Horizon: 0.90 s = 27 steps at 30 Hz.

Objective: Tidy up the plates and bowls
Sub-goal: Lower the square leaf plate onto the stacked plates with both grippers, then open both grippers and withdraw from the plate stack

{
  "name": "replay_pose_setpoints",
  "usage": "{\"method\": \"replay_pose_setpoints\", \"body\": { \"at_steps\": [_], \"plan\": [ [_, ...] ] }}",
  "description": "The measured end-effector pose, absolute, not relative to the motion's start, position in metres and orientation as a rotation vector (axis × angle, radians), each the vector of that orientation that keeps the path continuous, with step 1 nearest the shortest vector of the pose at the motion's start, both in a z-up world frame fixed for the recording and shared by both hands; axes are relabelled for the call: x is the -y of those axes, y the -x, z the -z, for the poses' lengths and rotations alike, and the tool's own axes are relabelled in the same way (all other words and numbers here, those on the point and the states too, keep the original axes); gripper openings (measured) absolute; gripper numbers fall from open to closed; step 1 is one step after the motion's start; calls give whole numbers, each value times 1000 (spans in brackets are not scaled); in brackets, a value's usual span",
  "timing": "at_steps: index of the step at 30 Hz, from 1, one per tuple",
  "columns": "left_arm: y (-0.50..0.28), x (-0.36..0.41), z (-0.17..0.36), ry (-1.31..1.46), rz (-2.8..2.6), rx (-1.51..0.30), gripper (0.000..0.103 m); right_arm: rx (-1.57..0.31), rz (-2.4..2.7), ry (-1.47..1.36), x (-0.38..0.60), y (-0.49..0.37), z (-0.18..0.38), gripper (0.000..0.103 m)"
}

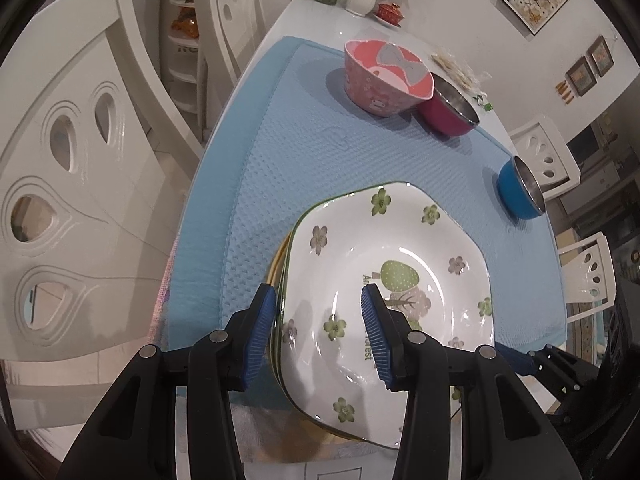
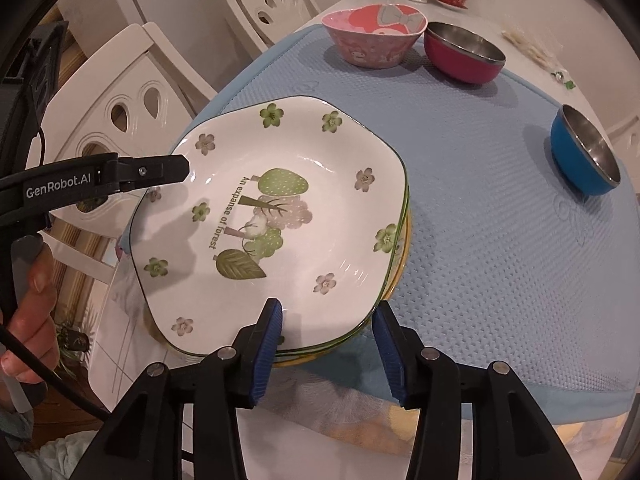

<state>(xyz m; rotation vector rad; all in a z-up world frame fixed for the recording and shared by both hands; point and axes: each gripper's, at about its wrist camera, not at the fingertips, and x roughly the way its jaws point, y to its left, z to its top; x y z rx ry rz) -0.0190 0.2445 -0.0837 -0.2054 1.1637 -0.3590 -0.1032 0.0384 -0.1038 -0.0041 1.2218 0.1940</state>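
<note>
a glossy white floral plate (image 2: pixel 280 216) with rounded corners tops a stack on the blue waffle-textured mat (image 2: pixel 480 184). left gripper (image 1: pixel 318 332) straddles its rim, pads not visibly pressing. right gripper (image 2: pixel 330 344) stands parted at the near rim, holding nothing. three bowls beyond sit empty: pink bowl (image 2: pixel 374 36), magenta steel bowl (image 2: pixel 464 56), blue steel bowl (image 2: pixel 584 152).

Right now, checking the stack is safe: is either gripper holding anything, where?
Right gripper holds nothing; left gripper straddles the rim of the plate, grip unclear.

floral plate (image 2: pixel 280 216) tops stack | right hand-held gripper (image 2: pixel 328 320) straddles rim, unclamped
</note>
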Motion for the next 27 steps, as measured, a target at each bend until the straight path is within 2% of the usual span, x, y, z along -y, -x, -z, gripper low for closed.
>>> {"method": "replay_pose_setpoints", "body": {
  "at_steps": [15, 27],
  "plan": [
    [19, -209, 55, 164, 393, -1107, 42, -1195, -212, 61, -32, 109, 94, 46],
    [18, -136, 28, 129, 460, -1070, 43, -1157, -111, 42, 52, 104, 75, 47]
  ]
}}
